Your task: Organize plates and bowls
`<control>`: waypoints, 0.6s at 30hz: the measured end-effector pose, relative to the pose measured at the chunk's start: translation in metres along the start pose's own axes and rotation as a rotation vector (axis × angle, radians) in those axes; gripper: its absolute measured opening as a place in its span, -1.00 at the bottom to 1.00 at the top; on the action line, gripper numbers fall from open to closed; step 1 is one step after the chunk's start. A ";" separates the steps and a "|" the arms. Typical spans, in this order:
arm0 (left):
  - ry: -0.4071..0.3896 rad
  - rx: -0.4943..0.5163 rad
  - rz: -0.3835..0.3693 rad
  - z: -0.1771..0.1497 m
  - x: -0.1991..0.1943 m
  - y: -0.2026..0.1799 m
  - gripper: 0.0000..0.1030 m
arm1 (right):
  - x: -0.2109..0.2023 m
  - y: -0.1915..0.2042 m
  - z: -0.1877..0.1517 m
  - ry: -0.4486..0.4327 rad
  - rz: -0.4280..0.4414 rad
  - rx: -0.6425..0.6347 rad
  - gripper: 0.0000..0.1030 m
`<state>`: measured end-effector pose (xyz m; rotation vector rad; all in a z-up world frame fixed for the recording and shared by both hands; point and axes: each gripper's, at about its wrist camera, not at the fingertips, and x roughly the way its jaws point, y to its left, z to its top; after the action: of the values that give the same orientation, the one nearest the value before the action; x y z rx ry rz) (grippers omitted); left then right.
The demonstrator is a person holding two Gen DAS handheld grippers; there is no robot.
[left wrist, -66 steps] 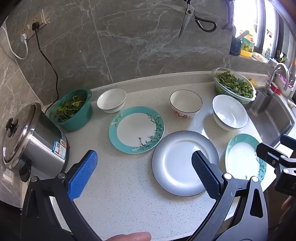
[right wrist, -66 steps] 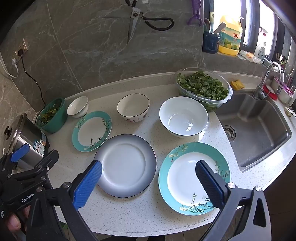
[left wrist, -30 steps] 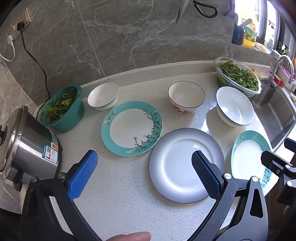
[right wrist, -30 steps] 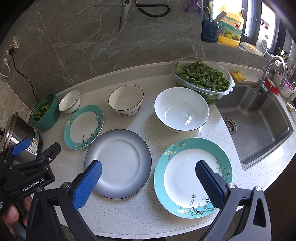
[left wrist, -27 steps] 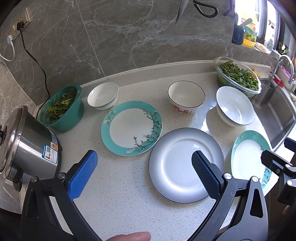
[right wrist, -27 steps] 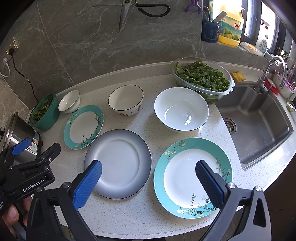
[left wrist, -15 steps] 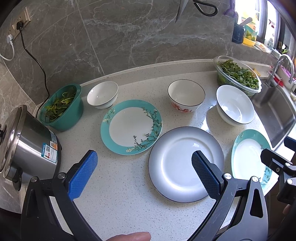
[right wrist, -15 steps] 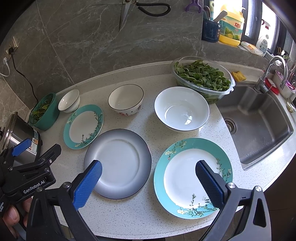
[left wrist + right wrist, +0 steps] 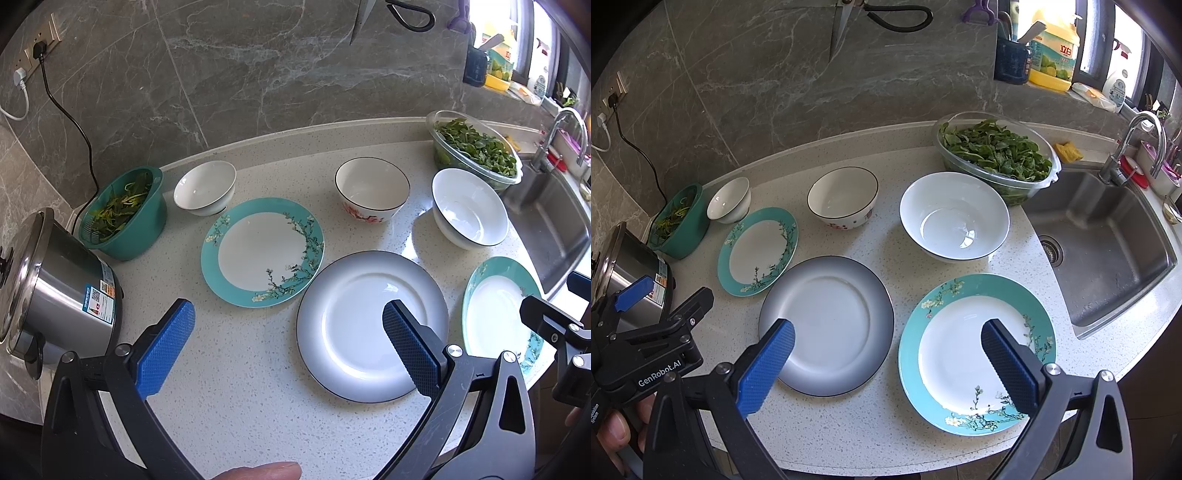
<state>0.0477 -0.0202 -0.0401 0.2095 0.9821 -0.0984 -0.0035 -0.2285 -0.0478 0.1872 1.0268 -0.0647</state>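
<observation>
Three plates lie on the counter: a grey-rimmed plate [image 9: 373, 325] [image 9: 827, 325] in the middle, a teal floral plate [image 9: 262, 251] [image 9: 757, 251] to its left, and a second teal floral plate [image 9: 977, 350] [image 9: 498, 314] on the right. Behind them stand a small white bowl [image 9: 205, 188] [image 9: 729, 199], a black-rimmed bowl [image 9: 371, 188] [image 9: 844, 203] and a large white bowl [image 9: 467, 208] [image 9: 955, 221]. My left gripper [image 9: 288, 343] is open and empty above the counter's front. My right gripper [image 9: 886, 365] is open and empty over the front, between the grey and right teal plates.
A steel cooker [image 9: 48, 291] stands at the far left beside a green colander of greens [image 9: 125, 214]. A clear bowl of greens [image 9: 995, 157] sits at the back right next to the sink [image 9: 1108, 240] and tap [image 9: 1137, 147]. Scissors [image 9: 879, 18] hang on the wall.
Both grippers have drifted slightly; the dishes sit a little lower and closer in the views than two seconds ago. No dish has moved and both grippers stay open.
</observation>
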 end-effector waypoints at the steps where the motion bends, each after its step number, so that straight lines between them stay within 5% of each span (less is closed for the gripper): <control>1: 0.001 0.001 0.000 0.000 0.000 0.000 1.00 | 0.000 0.000 0.000 0.000 0.000 0.000 1.00; 18: 0.000 0.001 0.001 -0.003 0.001 0.002 1.00 | 0.001 0.002 -0.001 0.000 -0.001 -0.001 1.00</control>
<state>0.0461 -0.0176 -0.0421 0.2109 0.9817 -0.0981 -0.0036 -0.2268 -0.0486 0.1860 1.0273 -0.0646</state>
